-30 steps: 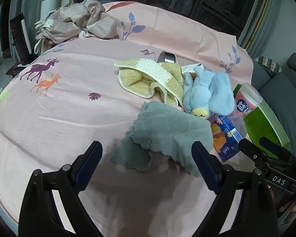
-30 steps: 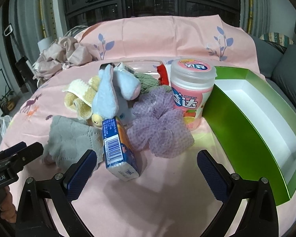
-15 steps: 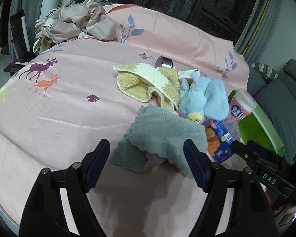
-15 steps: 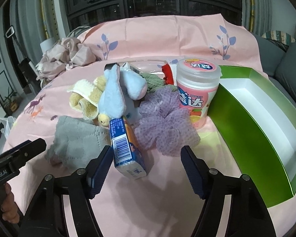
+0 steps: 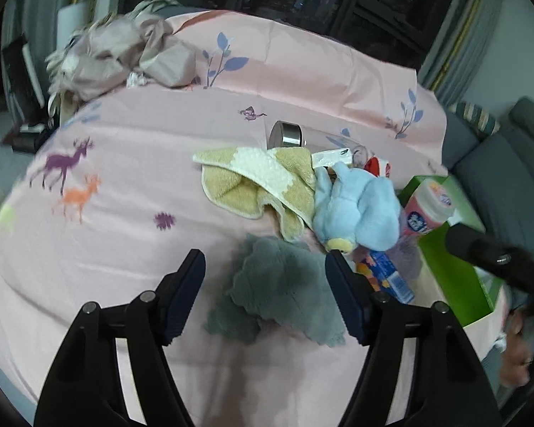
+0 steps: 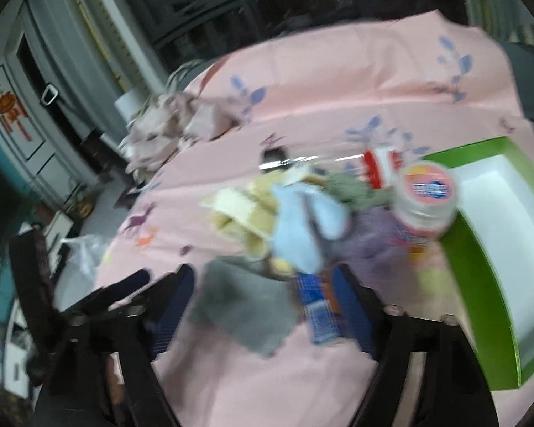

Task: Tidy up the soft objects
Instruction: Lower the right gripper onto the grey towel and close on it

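Note:
A grey cloth [image 5: 281,284] lies crumpled on the pink sheet, between the open fingers of my left gripper [image 5: 265,281]. Behind it lie a yellow-and-white towel [image 5: 256,185], a light-blue plush toy [image 5: 356,210] and a purple scrunchie [image 5: 407,252]. In the blurred right wrist view my right gripper [image 6: 267,299] is open above the grey cloth [image 6: 245,309], with the plush [image 6: 302,224], towel [image 6: 238,210] and scrunchie [image 6: 373,238] beyond. Neither gripper holds anything.
A green box [image 6: 495,235] with a white inside stands at the right. A pink tub [image 6: 427,195], a blue snack box [image 6: 317,302], a red-and-white packet [image 6: 381,167] and a metal can [image 5: 286,135] lie among the soft things. Crumpled beige fabric [image 5: 121,57] sits far left.
Both grippers have narrowed but stay open. The left one moved in so its fingers flank the grey cloth. The right one swung left and up, now over the grey cloth and blurred.

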Demonstrator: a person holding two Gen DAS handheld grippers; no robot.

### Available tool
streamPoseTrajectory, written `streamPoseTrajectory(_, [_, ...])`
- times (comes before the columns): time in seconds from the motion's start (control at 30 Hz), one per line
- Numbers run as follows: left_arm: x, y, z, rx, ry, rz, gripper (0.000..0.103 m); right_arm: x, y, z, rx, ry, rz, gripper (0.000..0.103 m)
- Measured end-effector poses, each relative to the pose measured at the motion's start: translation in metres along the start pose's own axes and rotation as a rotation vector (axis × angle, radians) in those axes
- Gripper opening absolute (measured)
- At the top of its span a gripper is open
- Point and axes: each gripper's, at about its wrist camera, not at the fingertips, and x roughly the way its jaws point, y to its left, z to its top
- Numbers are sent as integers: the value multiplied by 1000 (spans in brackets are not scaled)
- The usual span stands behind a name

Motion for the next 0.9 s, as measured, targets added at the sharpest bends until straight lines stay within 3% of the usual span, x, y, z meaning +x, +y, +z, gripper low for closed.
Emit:
streamPoseTrajectory(0.13, [21,16,-11,-31,58,-21,77,25,17,1,-9,85,39,92])
streamPoseTrajectory(0.3, [52,37,-26,-91,187,-48,77,68,13,-15,43,219,78,92])
streamPoseTrajectory(0.43, [64,43,-33,-120,237,-42,77,90,6,-24,48,258,62,92])
streamPoseTrajectory(0.53, [61,37,-36,-88,223,-25,77,102,-1,-29,69,295,64,92])
streamPoseTrajectory(0.7, [59,31,-40,-45,206,-6,75,99,1,-30,39,275,32,79])
streamPoseTrajectory(0.77, [56,31,-42,-53,207,-27,70,96,1,-29,39,269,36,74])
streamPoseTrajectory(0.9, [55,32,-39,-87,211,-57,65,94,5,-26,48,262,87,73])
